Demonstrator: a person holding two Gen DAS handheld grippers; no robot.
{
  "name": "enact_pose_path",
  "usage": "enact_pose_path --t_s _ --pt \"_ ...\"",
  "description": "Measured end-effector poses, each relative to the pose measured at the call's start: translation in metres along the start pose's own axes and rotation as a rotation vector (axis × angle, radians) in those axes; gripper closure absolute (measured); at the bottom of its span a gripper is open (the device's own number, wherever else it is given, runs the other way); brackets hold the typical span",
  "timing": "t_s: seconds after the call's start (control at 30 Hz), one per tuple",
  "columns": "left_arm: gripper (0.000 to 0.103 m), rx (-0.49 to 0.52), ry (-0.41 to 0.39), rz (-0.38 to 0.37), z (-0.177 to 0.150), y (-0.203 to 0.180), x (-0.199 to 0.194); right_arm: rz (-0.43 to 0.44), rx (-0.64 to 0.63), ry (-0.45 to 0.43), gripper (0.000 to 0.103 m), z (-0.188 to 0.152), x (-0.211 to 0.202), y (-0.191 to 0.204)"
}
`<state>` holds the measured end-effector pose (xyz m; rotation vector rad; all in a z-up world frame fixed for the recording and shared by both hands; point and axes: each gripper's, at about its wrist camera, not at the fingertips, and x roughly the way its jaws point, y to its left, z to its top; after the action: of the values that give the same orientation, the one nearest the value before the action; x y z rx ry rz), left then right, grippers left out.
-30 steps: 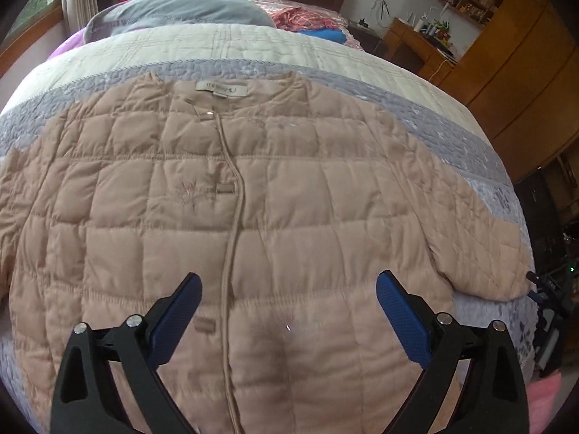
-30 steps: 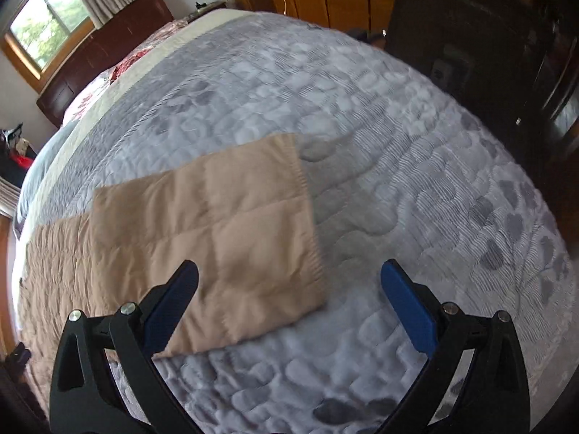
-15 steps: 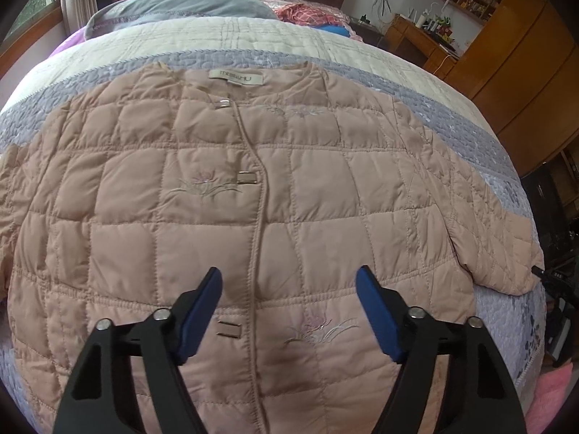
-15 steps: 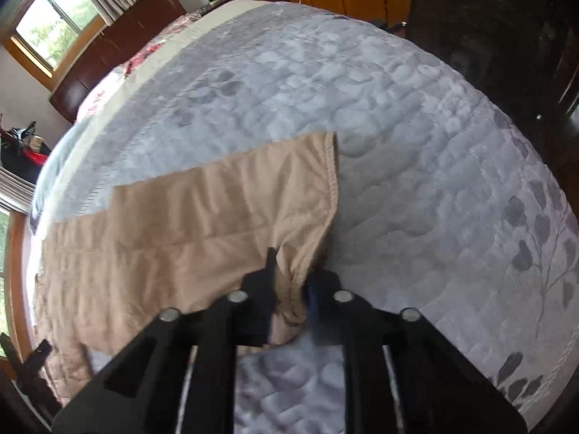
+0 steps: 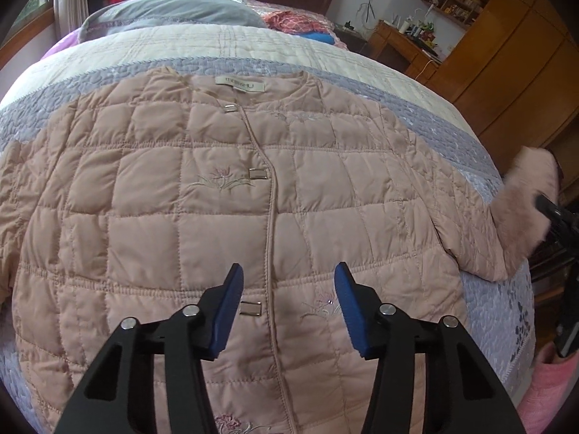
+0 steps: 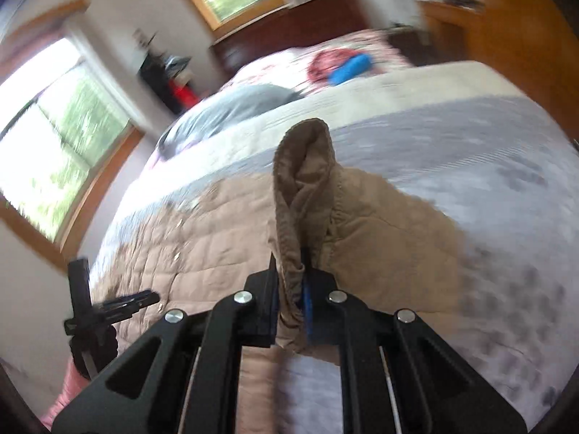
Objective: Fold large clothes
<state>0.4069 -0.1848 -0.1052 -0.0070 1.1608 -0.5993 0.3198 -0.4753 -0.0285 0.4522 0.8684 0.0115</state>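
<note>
A bedroom: a grey-and-cream quilted bedspread carried the pink quilted jacket, spread front-up. The right gripper pinched the sleeve cuff, raised at the jacket's three o'clock. The left gripper hovered, jaws spread, over the hem at six o'clock. The sleeve should probably cross the chest, kept taut and flat. No containers showed.
</note>
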Motion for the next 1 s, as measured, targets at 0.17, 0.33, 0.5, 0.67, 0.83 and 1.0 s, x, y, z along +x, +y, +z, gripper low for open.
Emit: enact_pose_path --t_s 0.17,0.33,0.5,0.67,0.83,1.0 --pt "0.051 -0.002 -0.003 -0.022 -0.002 0.006 -0.004 0.034 -0.071 0.1 0.094 0.003 0.063 0.047" --pt "0.048 -0.005 0.001 -0.055 0.0 0.005 -0.004 0.144 -0.066 0.198 0.08 -0.003 0.098 0.062" --pt "0.035 0.0 0.018 -0.137 0.008 -0.013 0.004 0.172 -0.036 0.131 0.066 -0.007 0.058 0.044" --pt "0.033 0.008 0.094 -0.238 0.021 -0.053 0.031 -0.003 0.036 0.033 0.066 -0.011 0.007 -0.007" --pt "0.079 0.027 0.161 -0.229 0.032 -0.086 0.069 -0.066 0.112 -0.021 0.066 -0.024 -0.027 -0.05" --pt "0.089 0.008 0.087 -0.238 0.032 -0.079 0.052 -0.1 0.145 -0.029 0.066 -0.038 -0.028 -0.07"
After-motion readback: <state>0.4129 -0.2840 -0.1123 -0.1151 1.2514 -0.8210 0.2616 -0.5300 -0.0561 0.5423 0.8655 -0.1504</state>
